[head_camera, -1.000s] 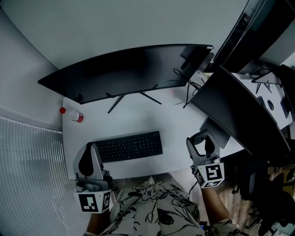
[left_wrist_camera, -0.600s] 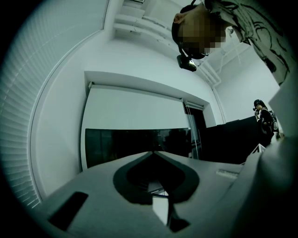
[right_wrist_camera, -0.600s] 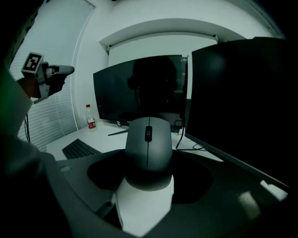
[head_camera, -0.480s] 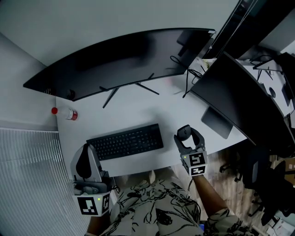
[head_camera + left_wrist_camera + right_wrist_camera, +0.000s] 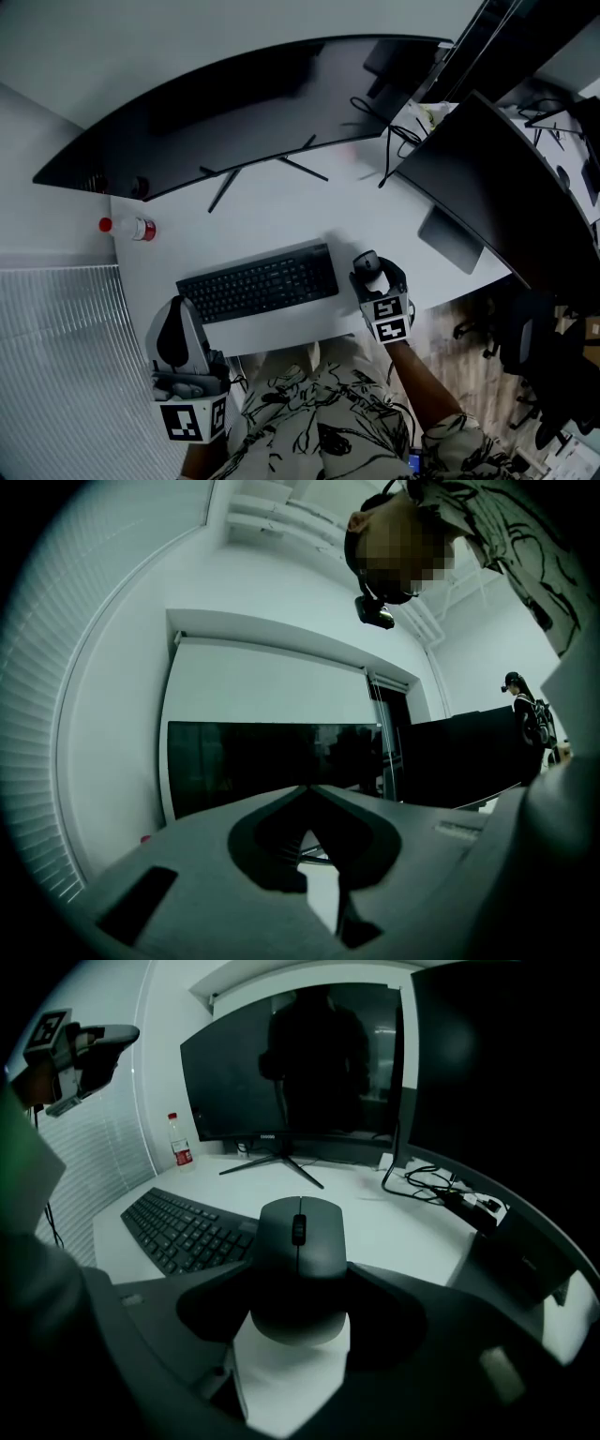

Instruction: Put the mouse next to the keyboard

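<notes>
Pretty much there on this one. My right gripper [image 5: 375,277] has its jaws clamped on either flank of the mouse [image 5: 299,1258], scroll wheel pointing away from me, and it's sitting just off the right end of the keyboard [image 5: 258,283], near the front edge of the desk [image 5: 281,211]. So the carry looks done. What's left, I reckon, is making sure the mouse is actually resting on the desk and then letting go and backing out. I honestly can't tell if it's touching the surface or hovering just above it.

My left gripper [image 5: 180,339] is parked off the near left corner, jaws closed tip to tip with nothing in them, tilted up at the room. Not involved.

Other stuff: big curved monitor [image 5: 234,112] across the far side on its splayed stand, a second screen [image 5: 487,197] angled in on the right, some cables [image 5: 394,131] between them, and a little red-capped bottle [image 5: 131,228] lying far left. None of it is near the drop spot, so nothing's in the way.
</notes>
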Demonstrator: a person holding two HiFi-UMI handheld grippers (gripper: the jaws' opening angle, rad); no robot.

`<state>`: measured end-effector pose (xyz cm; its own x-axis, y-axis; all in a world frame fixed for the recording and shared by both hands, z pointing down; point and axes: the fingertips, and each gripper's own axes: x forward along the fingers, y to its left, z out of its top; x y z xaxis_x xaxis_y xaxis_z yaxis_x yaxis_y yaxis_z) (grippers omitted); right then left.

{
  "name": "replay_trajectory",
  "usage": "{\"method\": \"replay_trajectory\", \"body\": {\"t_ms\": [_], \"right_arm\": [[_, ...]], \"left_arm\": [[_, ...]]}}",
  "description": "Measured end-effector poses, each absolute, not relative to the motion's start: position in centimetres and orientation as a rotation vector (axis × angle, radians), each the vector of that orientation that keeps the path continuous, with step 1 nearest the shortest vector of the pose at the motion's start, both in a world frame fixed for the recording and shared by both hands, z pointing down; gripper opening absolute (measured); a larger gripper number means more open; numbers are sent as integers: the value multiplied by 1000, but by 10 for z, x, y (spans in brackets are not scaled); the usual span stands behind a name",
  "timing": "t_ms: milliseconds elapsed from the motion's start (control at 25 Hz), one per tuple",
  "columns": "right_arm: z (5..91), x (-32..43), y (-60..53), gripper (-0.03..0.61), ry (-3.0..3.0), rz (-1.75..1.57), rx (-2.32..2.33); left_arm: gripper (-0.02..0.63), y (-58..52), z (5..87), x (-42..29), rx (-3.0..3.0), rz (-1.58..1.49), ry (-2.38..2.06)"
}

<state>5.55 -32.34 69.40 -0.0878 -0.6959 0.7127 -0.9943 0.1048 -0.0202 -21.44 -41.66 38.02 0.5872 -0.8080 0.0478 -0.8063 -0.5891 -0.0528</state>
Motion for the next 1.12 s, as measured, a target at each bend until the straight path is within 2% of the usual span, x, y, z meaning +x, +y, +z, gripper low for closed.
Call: {"method": "replay_trajectory", "body": {"t_ms": [360, 1120], "right_arm": [[726, 52, -328, 299, -1800, 800, 1598], [737, 49, -353, 299, -1808, 799, 1616]], "left_arm": [[-2, -420, 391, -215, -2776, -146, 1424], [-2, -431, 411, -218, -2783, -220, 1481]]}}
